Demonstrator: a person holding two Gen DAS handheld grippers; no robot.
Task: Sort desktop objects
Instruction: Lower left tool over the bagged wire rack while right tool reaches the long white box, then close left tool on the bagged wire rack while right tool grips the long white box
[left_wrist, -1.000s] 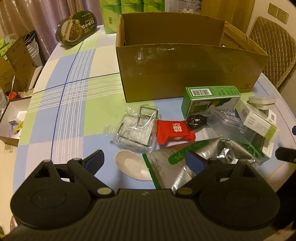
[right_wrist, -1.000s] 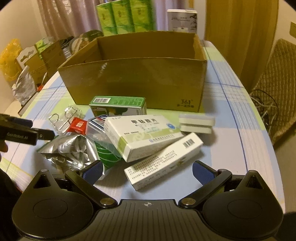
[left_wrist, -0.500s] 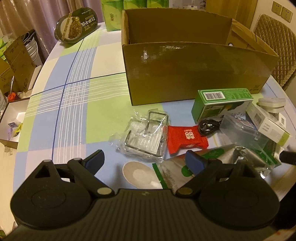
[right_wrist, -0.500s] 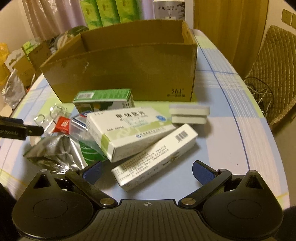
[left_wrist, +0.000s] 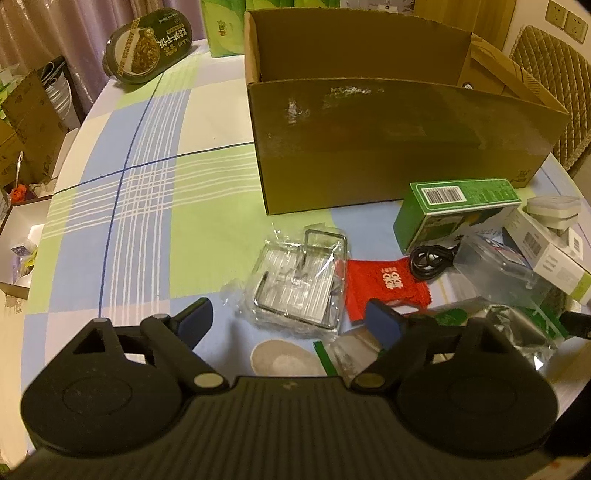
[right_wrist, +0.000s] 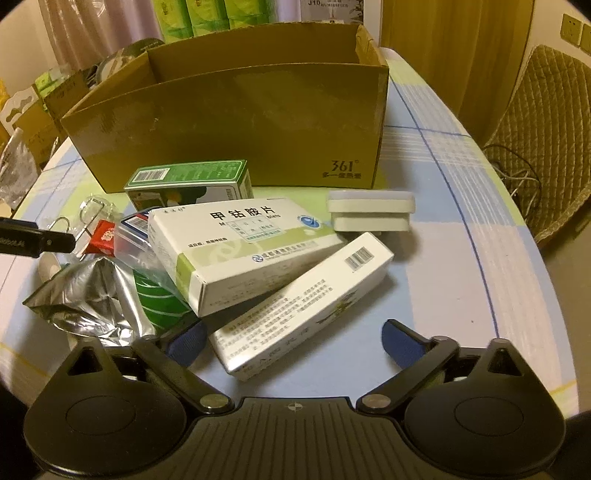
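Cardboard box (right_wrist: 236, 122): ahead of both grippers, open-topped, likely the sorting bin.
Tabletop (left_wrist: 147, 221): items clustered before the box.
Long white carton (right_wrist: 303, 306): between the closing, unloaded right gripper (right_wrist: 293, 343) jaws; nearer than before.
Wire rack (left_wrist: 303, 280): just ahead of the closing, unloaded left gripper (left_wrist: 291, 317); formerly farther.

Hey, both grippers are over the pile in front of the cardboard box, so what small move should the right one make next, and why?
Probably ease the right gripper down over the long white box: its jaws are closing with that box's near end between them, untouched, and it lies on top of the pile.
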